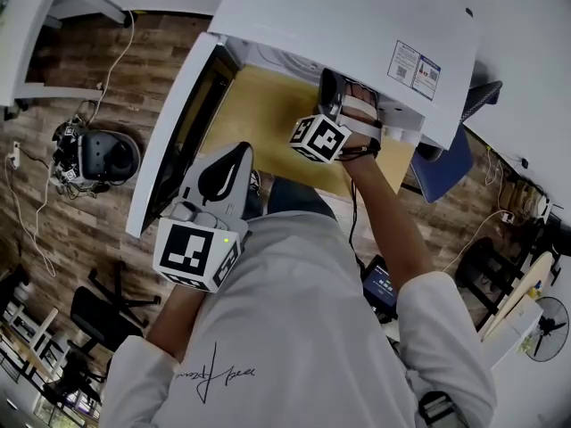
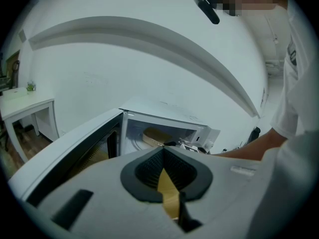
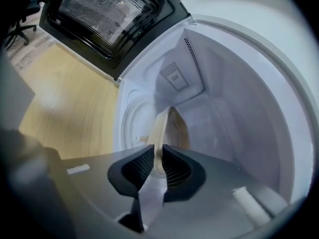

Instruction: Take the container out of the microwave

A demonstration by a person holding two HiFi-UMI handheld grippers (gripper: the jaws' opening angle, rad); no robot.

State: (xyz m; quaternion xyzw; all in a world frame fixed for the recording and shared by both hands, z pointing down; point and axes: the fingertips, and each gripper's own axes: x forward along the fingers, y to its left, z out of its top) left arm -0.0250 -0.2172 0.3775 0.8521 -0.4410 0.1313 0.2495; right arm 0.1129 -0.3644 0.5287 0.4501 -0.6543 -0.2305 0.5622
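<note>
A light wooden surface (image 1: pixel 259 105) stands above a dark plank floor (image 1: pixel 62 203). A white cable (image 1: pixel 117 56) trails toward a round grey device (image 1: pixel 103 154). A blue chair (image 1: pixel 451 172) sits beside the surface.

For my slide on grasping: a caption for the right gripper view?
Right gripper shut on the rim of a container inside the open white microwave.

Ahead of the right gripper (image 3: pixel 158 166), the microwave (image 3: pixel 234 113) is smooth, shiny white inside, its door (image 3: pixel 107 14) has a dark window of dotted metal mesh, the table (image 3: pixel 70 108) beside it looks like smooth yellow wood, and the thin container (image 3: pixel 167 126) between its ribbed, matt black pads (image 3: pixel 137 171) looks like pale plastic.
</note>
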